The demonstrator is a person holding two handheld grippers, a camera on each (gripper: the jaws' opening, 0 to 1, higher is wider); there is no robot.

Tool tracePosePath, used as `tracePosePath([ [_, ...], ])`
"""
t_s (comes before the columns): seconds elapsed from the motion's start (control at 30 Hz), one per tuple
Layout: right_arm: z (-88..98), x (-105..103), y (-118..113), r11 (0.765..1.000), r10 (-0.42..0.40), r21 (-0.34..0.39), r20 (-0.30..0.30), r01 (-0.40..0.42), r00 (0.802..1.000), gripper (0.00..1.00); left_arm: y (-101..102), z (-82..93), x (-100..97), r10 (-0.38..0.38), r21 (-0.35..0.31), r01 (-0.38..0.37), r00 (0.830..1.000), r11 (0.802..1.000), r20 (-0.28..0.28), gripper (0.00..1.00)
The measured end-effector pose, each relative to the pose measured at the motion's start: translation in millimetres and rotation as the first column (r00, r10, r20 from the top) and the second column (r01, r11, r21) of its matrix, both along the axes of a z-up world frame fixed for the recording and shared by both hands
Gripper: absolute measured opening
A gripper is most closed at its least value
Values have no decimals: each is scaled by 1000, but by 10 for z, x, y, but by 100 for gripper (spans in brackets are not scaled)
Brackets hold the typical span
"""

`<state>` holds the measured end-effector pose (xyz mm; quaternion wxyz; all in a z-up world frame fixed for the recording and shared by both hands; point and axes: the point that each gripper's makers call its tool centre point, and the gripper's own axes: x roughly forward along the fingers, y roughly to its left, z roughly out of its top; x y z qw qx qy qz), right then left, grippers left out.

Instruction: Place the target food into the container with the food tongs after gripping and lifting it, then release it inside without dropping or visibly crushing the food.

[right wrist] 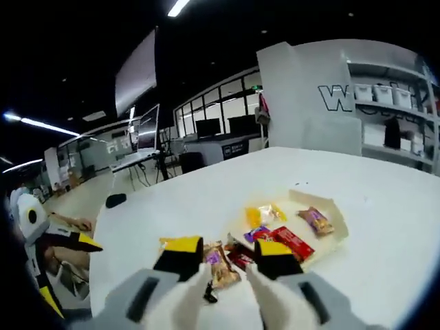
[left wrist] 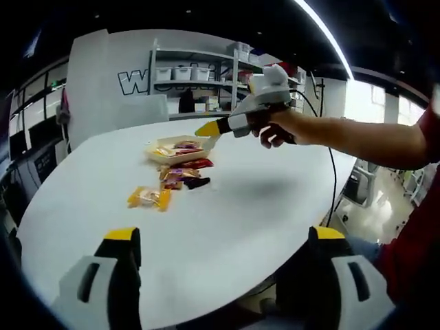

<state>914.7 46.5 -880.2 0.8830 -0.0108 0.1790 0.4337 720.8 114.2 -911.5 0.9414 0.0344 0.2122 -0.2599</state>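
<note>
- Left hand-held gripper: jaws spread wide apart and empty, held low over the near edge of the white counter, well apart from the food.
- Right hand-held gripper: jaws apart, nothing between them, poised above the loose packets; in the left gripper view it hangs over the tray's right rim.
- Tray: shallow, pale, open container far on the counter; it already holds a few wrapped snacks, among them a red packet.
- Loose packets: a small cluster lies just near of the tray; a yellow packet lies apart, nearer and to the left.
- No tongs can be made out, and the target cannot be told; a packet in the cluster seems likeliest.
- Advice for the step in hand: lower squarely over one packet, close on its wrapper edge with light pressure, lift clear of its neighbours, then open low inside the tray.
</note>
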Motion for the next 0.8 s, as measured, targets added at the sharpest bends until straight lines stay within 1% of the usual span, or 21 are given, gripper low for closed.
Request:
tracePosePath([
  [0.07,-69,-32,10,1000,5,-7,-12,-5,1000,24,1,-1,-4,1,-3,-1,1000,1000,0,99],
  [0.3,-218,-101,14,1000,10,-17,-41,-11,999,24,-6,-4,-14,-4,-2,4,1000,1000,0,98],
  [0.53,-285,-150,23,1000,17,-20,-58,-18,998,24,-5,-10,-13,-2,-6,2,1000,1000,0,98],
  [0.8,-347,-206,97,999,39,-27,-69,-41,997,24,0,-11,-11,-2,-7,2,1000,1000,0,98],
])
